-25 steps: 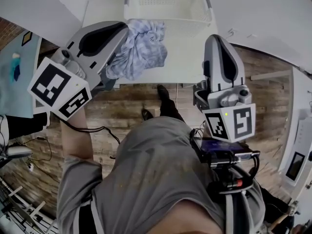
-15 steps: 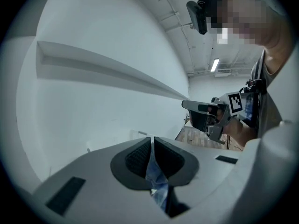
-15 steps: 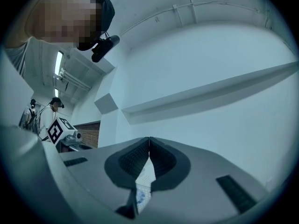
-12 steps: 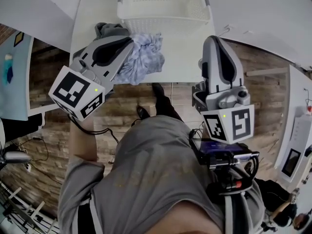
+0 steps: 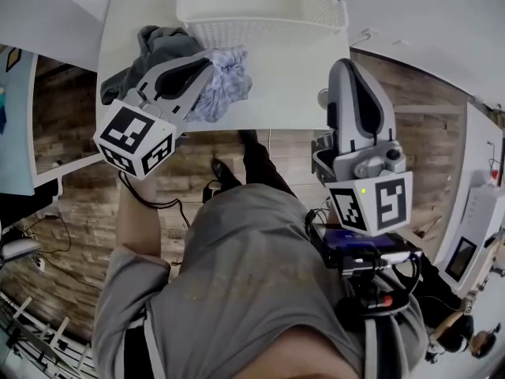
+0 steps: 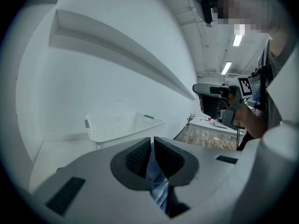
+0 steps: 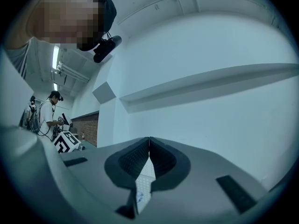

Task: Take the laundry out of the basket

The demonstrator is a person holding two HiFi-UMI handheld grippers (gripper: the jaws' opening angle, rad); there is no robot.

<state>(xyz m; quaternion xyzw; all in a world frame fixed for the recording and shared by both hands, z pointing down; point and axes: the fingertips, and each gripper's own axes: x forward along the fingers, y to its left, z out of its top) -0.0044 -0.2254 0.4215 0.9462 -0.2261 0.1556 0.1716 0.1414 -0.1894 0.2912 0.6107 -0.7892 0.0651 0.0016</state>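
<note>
A white laundry basket (image 5: 260,31) stands at the back of the white table (image 5: 296,93). My left gripper (image 5: 209,60) is shut on a light blue cloth (image 5: 227,85), which hangs low over the table just in front of the basket. A crumpled grey garment (image 5: 154,46) lies on the table to its left. In the left gripper view the blue cloth (image 6: 157,183) is pinched between the closed jaws of the left gripper (image 6: 152,141), with the basket (image 6: 121,127) beyond. My right gripper (image 5: 347,63) hovers over the table's right front edge. In its own view the right gripper (image 7: 149,141) is shut and empty.
A long shelf (image 6: 121,50) runs along the white wall behind the table. Wooden floor (image 5: 197,180) and the person's feet show below the table's front edge. Another person (image 7: 46,113) stands far off by a brick wall.
My left gripper has come down toward the table with the blue cloth still in it. The grey garment beside it has come into view. The right gripper has hardly shifted.
</note>
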